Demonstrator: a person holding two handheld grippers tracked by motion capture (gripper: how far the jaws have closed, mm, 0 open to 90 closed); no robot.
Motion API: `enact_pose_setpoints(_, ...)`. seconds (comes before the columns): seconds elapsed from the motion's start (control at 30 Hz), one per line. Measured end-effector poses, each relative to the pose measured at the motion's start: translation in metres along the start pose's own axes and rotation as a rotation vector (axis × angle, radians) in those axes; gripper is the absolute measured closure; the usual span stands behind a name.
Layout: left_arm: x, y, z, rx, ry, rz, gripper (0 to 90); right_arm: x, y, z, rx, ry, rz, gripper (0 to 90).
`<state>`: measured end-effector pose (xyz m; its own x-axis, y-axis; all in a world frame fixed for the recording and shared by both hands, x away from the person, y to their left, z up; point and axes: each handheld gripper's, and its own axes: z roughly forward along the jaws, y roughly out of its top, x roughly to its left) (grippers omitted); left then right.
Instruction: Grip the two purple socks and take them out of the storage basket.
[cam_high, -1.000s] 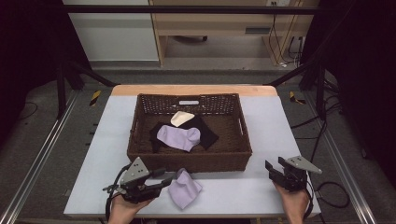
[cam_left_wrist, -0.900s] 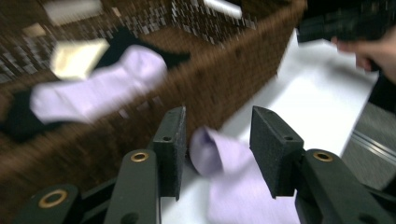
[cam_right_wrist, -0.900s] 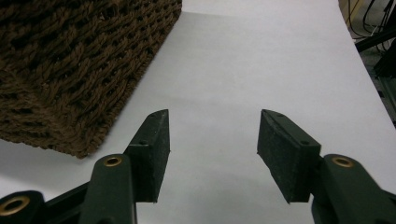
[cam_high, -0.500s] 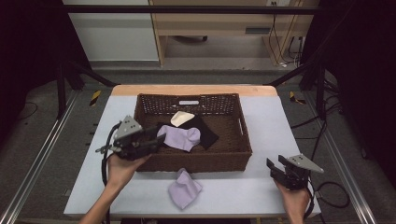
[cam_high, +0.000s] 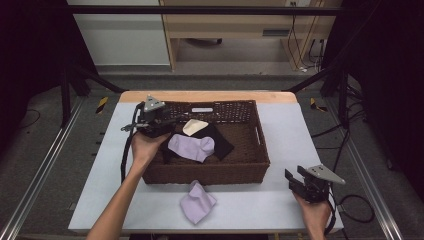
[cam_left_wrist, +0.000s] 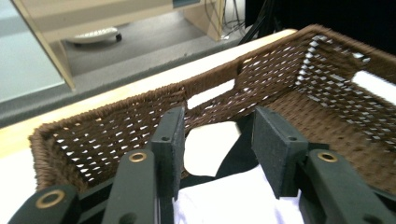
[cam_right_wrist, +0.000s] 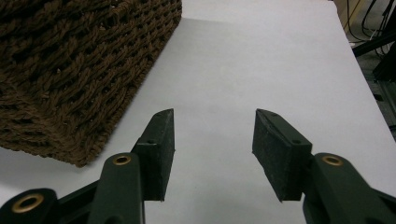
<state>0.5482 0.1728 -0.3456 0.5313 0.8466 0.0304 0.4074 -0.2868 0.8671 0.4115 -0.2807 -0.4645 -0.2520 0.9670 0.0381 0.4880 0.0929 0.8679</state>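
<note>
the left gripper (cam_high: 167, 121), held low by the table's near edge beside the loose lilac sock (cam_high: 197, 201) a second ago, is now carried up over the far left corner of the wicker basket (cam_high: 252, 167). that sock is left lying alone on the white table (cam_high: 300, 130), just in front of the basket's near wall, so one piece is judged to be already taken out and another to be fetched next. in the left gripper view the jaws are seen standing wide apart with nothing between them, aimed down at the cream cloth (cam_left_wrist: 210, 147) and the black cloth (cam_left_wrist: 243, 149) inside.

the basket is woven of dark brown rope-like strands, rectangular, with handle slots cut in its walls. a second lilac sock (cam_high: 192, 146), soft and rumpled, is laid over the flat black cloth in the middle, and the cream piece is tucked towards the far wall, touching the black one.

the right gripper (cam_high: 302, 182) is kept where it was, near the table's right front corner, well apart from the basket; its jaws are seen wide and empty over bare tabletop.
</note>
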Motion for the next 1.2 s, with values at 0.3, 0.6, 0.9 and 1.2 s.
enact_pose_setpoints(0.3, 0.004, -0.015, 0.031, 0.155, 0.042, 0.013, 54.2, 0.000, 0.000, 0.001, 0.003, 0.000, -0.001, 48.8)
enact_pose_setpoints(0.6, 0.001, -0.028, 0.041, 0.234, 0.036, 0.030, 53.6, 0.000, -0.001, 0.001, 0.009, -0.004, -0.007, 48.7)
enact_pose_setpoints(0.9, -0.004, -0.035, 0.059, 0.397, 0.068, 0.082, 54.8, 0.002, -0.003, 0.003, 0.018, -0.005, -0.014, 48.6)
enact_pose_setpoints(1.2, -0.003, -0.041, 0.069, 0.501, 0.064, 0.059, 53.7, 0.002, -0.003, 0.004, 0.023, 0.000, -0.016, 48.3)
